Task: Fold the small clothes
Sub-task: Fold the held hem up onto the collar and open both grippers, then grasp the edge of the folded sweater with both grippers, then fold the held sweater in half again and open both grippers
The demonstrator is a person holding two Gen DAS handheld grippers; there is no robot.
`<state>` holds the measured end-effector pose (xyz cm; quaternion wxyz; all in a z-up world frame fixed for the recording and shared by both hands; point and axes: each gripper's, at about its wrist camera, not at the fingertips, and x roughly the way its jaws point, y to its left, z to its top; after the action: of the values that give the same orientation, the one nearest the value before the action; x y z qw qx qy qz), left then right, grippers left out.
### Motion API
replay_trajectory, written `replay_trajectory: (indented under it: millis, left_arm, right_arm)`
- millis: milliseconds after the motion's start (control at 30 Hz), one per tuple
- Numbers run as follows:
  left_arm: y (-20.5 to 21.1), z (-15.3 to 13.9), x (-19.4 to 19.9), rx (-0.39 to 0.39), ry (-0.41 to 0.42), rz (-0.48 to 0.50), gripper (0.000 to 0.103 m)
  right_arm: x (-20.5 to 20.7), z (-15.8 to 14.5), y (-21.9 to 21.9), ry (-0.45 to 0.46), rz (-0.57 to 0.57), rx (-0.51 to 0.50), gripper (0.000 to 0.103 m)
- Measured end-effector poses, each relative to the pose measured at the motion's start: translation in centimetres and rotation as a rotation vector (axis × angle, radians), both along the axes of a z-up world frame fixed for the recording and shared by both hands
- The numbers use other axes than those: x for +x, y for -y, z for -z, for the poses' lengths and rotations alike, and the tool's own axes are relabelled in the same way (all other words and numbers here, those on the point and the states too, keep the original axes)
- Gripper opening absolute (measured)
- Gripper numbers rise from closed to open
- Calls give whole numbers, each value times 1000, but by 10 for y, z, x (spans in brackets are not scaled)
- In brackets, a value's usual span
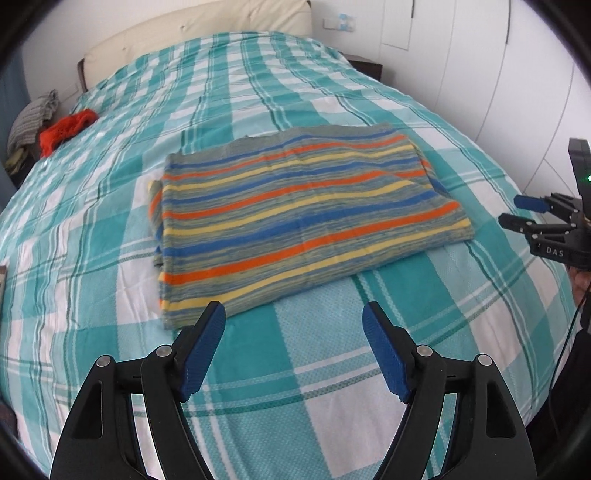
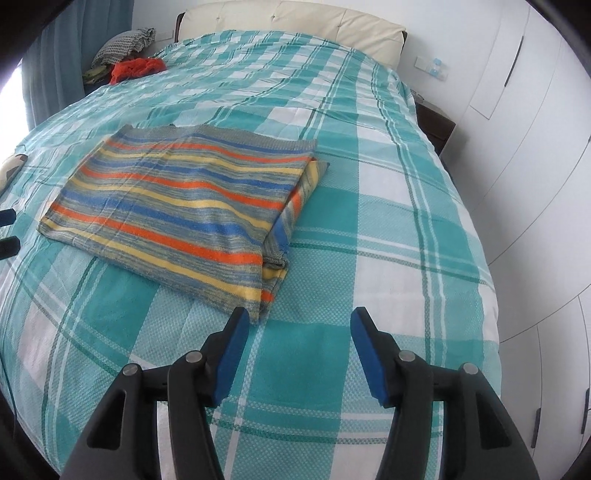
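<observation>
Above bedspread: left tongs, right tongs agape, empty.

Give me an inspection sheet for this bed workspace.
Surface: bed with teal checked cover, fairly smooth.
Job's things: striped cloth folded, lying flat mid-bed.
Clutter: red garment and grey cloth at the far corner by the headboard.
Grippers: left gripper and right gripper both open, empty, clear of the striped cloth.
Cables: dark cable hanging below the right gripper.
Surroundings: white wardrobe, curtain, wall socket.
</observation>
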<state>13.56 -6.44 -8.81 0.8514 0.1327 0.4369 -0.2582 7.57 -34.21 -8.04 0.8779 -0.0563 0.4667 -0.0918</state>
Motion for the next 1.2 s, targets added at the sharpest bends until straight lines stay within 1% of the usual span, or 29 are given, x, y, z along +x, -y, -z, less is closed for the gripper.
replay_trajectory:
  millis: [133,200,233,367,433,500,567,600,633,667,700,733,800,867,900,933,967,1000,1067,1133,1200]
  left_arm:
    - [41,12,-5,20,7,81,79]
    - [69,20,-6,39,16,138,79]
    - [85,24,-7,43,27,177,79]
    - [148,41,-8,31,80,323,79]
    - [173,51,-2,27,80,356,78]
    - [194,62,3,32,72,369,77]
    - [207,68,1,38,95,390,77]
    - [211,69,-3,35,117,407,72]
    - [213,69,-6,31,129,427,64]
    - [214,70,-8,35,140,430,44]
    - [214,71,-8,53,160,406,17]
    - [212,70,-6,60,168,372,10]
    - [204,67,1,-16,117,341,8]
    - [195,61,1,-73,95,326,8]
    - [189,57,0,-101,93,319,8]
    - [183,53,-1,-128,91,309,8]
    - [173,47,-2,-160,89,290,8]
    - [161,41,-1,-198,84,264,8]
    - [128,26,3,-282,69,188,8]
    - [90,13,11,-365,46,87,8]
    - [49,5,18,-431,26,-17,8]
  right_arm:
    - [5,3,4,1,3,-2,57]
    - [9,5,14,4,10,44,57]
    - [13,6,23,7,17,93,57]
    - [29,10,72,51,69,351,57]
    - [42,12,93,61,74,476,57]
    - [60,20,109,38,62,584,57]
    - [81,32,120,3,45,687,57]
    - [93,39,125,-18,40,740,57]
    - [106,47,130,-32,40,775,57]
    - [120,52,133,-39,43,788,57]
    - [136,58,135,-47,39,800,57]
    - [153,64,137,-59,34,819,57]
    - [185,73,137,-59,43,871,57]
    - [213,77,136,-31,70,937,56]
    - [225,79,133,-29,89,953,39]
    - [235,80,129,-33,112,926,22]
    - [241,78,124,-43,131,884,8]
    - [245,72,118,-35,133,859,8]
    - [245,52,104,5,99,832,8]
    - [244,26,84,42,39,836,8]
    - [249,3,57,59,-26,837,8]
